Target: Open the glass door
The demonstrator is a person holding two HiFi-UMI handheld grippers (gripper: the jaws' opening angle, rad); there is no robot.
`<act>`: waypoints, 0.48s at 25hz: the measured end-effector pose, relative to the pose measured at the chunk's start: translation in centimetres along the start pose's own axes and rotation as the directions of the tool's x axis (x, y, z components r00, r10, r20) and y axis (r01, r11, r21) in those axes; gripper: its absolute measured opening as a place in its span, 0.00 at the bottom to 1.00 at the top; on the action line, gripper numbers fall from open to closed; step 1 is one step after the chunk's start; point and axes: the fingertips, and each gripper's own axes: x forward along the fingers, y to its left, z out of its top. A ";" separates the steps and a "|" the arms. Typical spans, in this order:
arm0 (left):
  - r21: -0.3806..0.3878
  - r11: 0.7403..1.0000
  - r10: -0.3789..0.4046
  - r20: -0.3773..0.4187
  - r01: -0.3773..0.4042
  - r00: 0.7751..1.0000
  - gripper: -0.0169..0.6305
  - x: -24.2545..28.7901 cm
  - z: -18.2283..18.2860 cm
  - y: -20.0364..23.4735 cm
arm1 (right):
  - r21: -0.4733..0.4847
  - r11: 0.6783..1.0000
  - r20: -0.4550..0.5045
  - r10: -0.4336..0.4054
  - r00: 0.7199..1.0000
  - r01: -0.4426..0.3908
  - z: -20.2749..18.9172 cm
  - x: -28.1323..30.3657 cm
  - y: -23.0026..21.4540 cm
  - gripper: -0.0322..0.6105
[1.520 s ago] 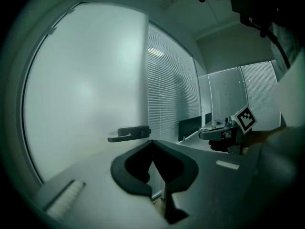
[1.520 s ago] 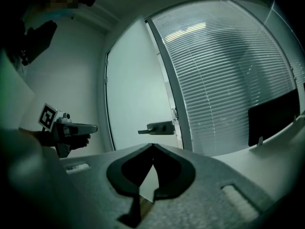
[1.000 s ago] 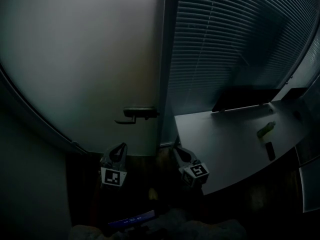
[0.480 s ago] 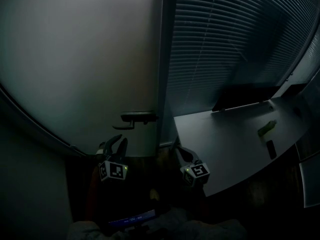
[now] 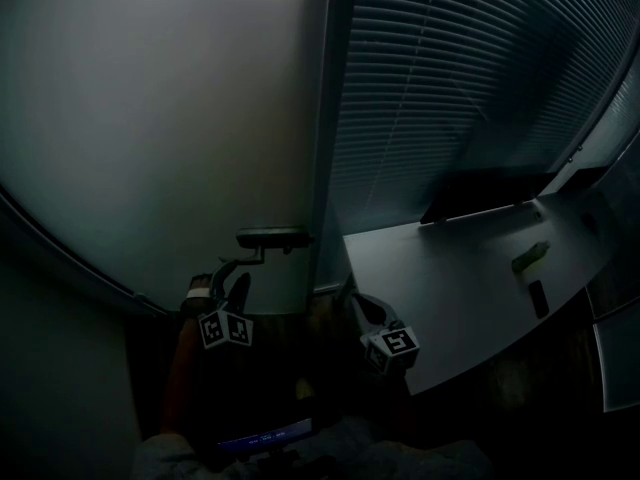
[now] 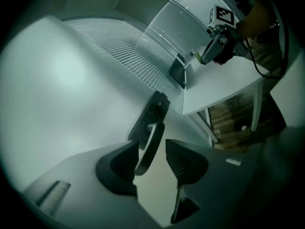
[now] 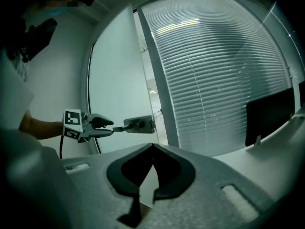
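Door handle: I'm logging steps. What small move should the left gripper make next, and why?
Probably close the left gripper on the handle: its jaws have just been opening, and the handle lies between them, not yet pressed.

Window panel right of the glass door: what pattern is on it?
Fine horizontal stripes: the slats of pale blinds. They show clearest in the right gripper view.

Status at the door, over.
Left gripper jaws just opening, open around door handle, not clamped. Right gripper shut, empty. Glass door looks shut. Nothing blocking seen.
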 end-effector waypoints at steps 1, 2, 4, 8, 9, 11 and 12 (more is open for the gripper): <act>0.018 1.000 -0.012 -0.009 0.012 1.000 0.32 0.3 -0.2 -0.2 | 0.002 1.000 -0.001 -0.005 1.000 0.005 0.0 -0.1 -0.1 0.04; 0.036 0.999 -0.020 -0.013 0.020 1.000 0.33 0.5 -0.3 -0.3 | 0.004 1.000 -0.003 -0.009 1.000 0.009 0.0 -0.1 -0.2 0.04; 0.068 0.997 -0.023 -0.014 0.024 1.000 0.36 1.1 -0.3 -0.3 | 0.007 1.000 -0.005 -0.015 1.000 0.015 0.0 -0.1 -0.5 0.04; 0.089 0.996 -0.022 -0.033 0.025 0.999 0.42 2.2 -0.8 -0.1 | 0.008 1.000 -0.008 -0.021 1.000 0.021 -0.1 0.0 -0.6 0.04; 0.093 0.995 -0.026 -0.039 0.029 0.999 0.43 2.5 -1.0 -0.2 | 0.010 1.000 -0.009 -0.022 1.000 0.023 -0.2 0.0 -0.6 0.04; 0.107 0.994 -0.033 -0.049 0.038 0.998 0.45 3.0 -1.3 -0.4 | 0.011 0.999 -0.015 -0.037 0.999 0.037 -0.4 0.1 -1.1 0.04; 0.115 0.993 -0.035 -0.050 0.041 0.998 0.46 3.2 -1.3 -0.4 | 0.011 0.999 -0.023 -0.050 0.998 0.050 -0.6 0.1 -1.5 0.04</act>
